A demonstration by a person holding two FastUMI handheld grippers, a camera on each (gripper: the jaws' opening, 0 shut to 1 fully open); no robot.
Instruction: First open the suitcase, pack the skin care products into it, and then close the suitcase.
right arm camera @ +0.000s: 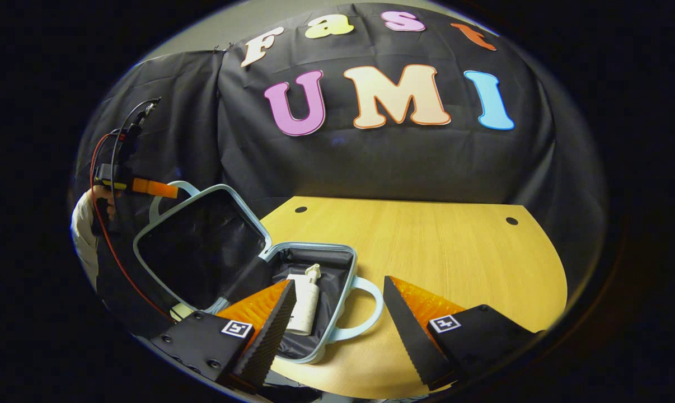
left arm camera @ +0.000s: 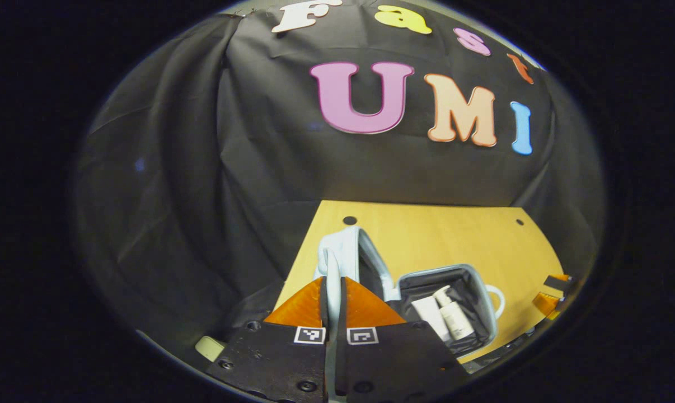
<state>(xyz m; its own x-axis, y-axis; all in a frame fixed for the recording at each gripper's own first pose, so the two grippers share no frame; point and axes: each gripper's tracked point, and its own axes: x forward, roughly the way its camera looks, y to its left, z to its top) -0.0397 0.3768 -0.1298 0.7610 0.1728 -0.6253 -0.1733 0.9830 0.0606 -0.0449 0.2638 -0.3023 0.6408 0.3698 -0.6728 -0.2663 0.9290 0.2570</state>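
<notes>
Surface [right arm camera: 427, 246]: wooden, carries open suitcase [right arm camera: 337, 263]
Bottle [right arm camera: 304, 302]: lies inside suitcase
Left gripper [left arm camera: 333, 291]: fingers closed on lid handle [left arm camera: 332, 268]
Right gripper [right arm camera: 337, 313]: fingers apart

Pale blue suitcase [right arm camera: 248, 246], black lining; white bottles [left arm camera: 446, 316]; orange fingers [right arm camera: 259, 308].

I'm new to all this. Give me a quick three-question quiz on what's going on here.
1. True or false: the suitcase is closed.
2. The left gripper is shut on which part? A) lid handle B) bottle C) table
3. What lies in the suitcase base?

Key:
1. False; the lid stands raised.
2. A; its fingers clamp the lid handle.
3. Pale skin care bottles. The right gripper hangs open over the near rim.
</notes>
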